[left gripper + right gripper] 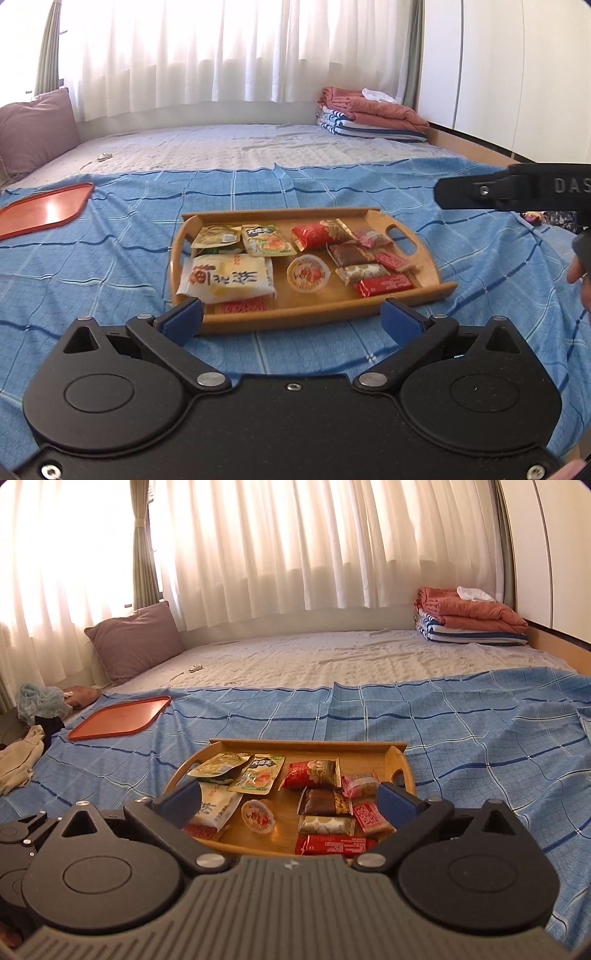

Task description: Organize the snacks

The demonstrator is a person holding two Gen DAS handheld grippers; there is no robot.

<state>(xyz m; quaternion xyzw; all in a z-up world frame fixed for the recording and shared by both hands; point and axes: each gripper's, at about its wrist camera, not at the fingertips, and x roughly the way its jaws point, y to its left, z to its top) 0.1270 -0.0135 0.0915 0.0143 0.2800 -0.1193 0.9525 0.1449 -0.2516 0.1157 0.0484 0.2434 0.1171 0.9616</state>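
**A:** What have you got in front of you?

**B:** A wooden tray [428,291] on the blue checked sheet [110,258], loaded with snacks. My left gripper [291,317] hangs just short of its near rim, jaws spread wide, nothing between them.

**A:** And the other one?

**B:** My right gripper [286,805] hovers over the tray's near edge, jaws wide apart too, empty. Between the blue pads [391,803] I see a long red bar [332,844] nearest me and a brown packet [325,802] beyond it.

**A:** What's on the left side?

**B:** A big white packet [225,278] near left, two green pouches [267,240] behind it, a jelly cup [308,273] mid-tray.

**A:** Anything else about?

**B:** A red tray [122,718] sits far left on the sheet, well apart. Folded blankets [469,616] are stacked at the far right, and a purple pillow [136,642] leans by the curtain.
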